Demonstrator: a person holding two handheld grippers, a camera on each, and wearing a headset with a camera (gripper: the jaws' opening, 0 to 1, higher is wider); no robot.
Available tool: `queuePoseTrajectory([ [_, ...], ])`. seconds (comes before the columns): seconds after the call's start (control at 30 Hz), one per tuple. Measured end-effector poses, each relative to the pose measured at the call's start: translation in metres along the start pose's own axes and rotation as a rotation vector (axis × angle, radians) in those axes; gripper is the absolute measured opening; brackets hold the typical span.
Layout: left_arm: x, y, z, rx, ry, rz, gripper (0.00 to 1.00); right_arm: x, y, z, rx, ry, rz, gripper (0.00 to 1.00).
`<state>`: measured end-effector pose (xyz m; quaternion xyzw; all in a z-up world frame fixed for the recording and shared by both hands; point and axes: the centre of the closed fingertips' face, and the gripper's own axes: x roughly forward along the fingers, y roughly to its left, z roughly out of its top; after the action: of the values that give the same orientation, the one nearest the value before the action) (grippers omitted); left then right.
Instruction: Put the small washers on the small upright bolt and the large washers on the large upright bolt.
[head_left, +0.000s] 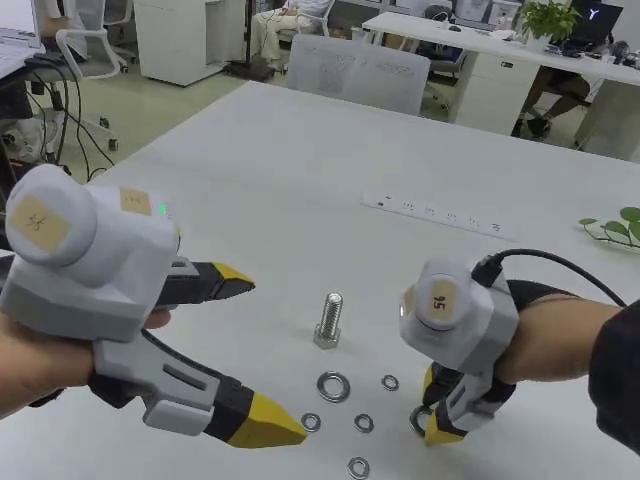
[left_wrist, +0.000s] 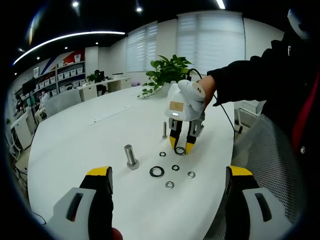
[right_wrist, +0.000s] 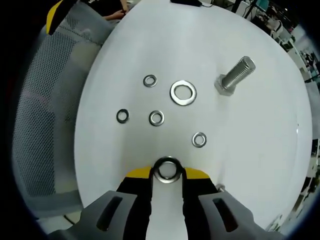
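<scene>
A large upright bolt (head_left: 329, 320) stands on the white table (head_left: 250, 170), with a large washer (head_left: 333, 386) lying flat just in front of it. Several small washers (head_left: 364, 423) lie scattered around. My right gripper (head_left: 435, 425) points down at the table, its yellow tips shut on a second large washer (right_wrist: 167, 169). The left gripper view shows that right gripper (left_wrist: 181, 146) from the front, and a thin small upright bolt (left_wrist: 164, 130) behind it. My left gripper (head_left: 262, 350) hovers wide open to the left of the washers, holding nothing.
A white power strip (head_left: 440, 215) lies further back on the table. Green plant leaves (head_left: 615, 228) sit at the right edge. A mesh chair (right_wrist: 50, 125) stands beside the near table edge, and another chair (head_left: 360, 70) at the far edge.
</scene>
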<state>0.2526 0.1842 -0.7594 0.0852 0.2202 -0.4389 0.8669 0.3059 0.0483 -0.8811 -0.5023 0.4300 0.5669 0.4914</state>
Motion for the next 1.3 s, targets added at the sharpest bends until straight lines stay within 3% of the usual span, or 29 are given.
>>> queuePoseTrajectory([
  [0.47,-0.001,0.0,0.0,0.001,0.0,0.002,0.93,-0.003,0.002,0.002,0.029,-0.015,0.009,0.22],
  [0.73,-0.001,0.0,0.001,0.0,-0.003,0.001,0.93,-0.012,0.002,0.008,0.006,-0.011,0.003,0.22],
  [1.3,-0.004,0.0,0.002,0.007,-0.01,0.006,0.93,-0.056,-0.015,0.029,-0.027,-0.048,-0.056,0.22],
])
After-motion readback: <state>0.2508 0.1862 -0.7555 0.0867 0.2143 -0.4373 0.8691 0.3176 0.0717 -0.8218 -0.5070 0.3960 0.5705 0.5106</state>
